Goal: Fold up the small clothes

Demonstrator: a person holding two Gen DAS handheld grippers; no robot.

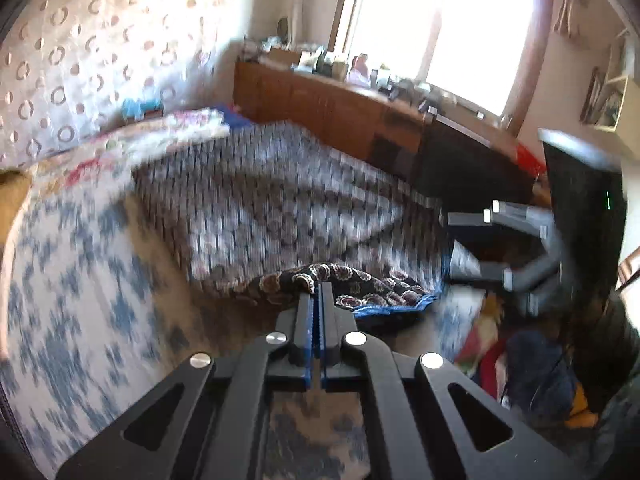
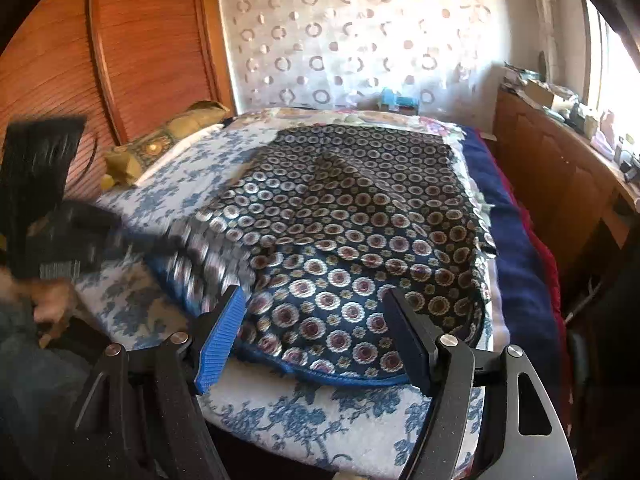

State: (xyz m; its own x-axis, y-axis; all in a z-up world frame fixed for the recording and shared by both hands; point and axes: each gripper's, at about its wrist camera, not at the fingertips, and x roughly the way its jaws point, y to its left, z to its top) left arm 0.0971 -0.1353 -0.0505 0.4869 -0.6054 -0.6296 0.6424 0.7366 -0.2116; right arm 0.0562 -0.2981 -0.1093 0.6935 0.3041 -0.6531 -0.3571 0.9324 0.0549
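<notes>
A dark navy garment (image 2: pixel 340 220) with round medallion print and blue edging lies spread on the bed's white-and-blue floral cover (image 2: pixel 320 416). My left gripper (image 1: pixel 319 292) is shut on a bunched fold of the garment (image 1: pixel 360 284) at its near edge, and the cloth rises to the pinch. In the right wrist view the left gripper (image 2: pixel 132 240) is a blur at the left, with the garment's corner lifted toward it. My right gripper (image 2: pixel 316 316) is open above the garment's near hem, its pads apart and pressing on nothing. It also shows at the right in the left wrist view (image 1: pixel 452 242).
A wooden sideboard (image 2: pixel 560 168) crowded with small items runs under the window to the right of the bed. A wooden wardrobe (image 2: pixel 120 40) stands at the left, with a gold pillow (image 2: pixel 160 144) by it. Coloured clothes (image 1: pixel 520 360) lie heaped near the bed's edge.
</notes>
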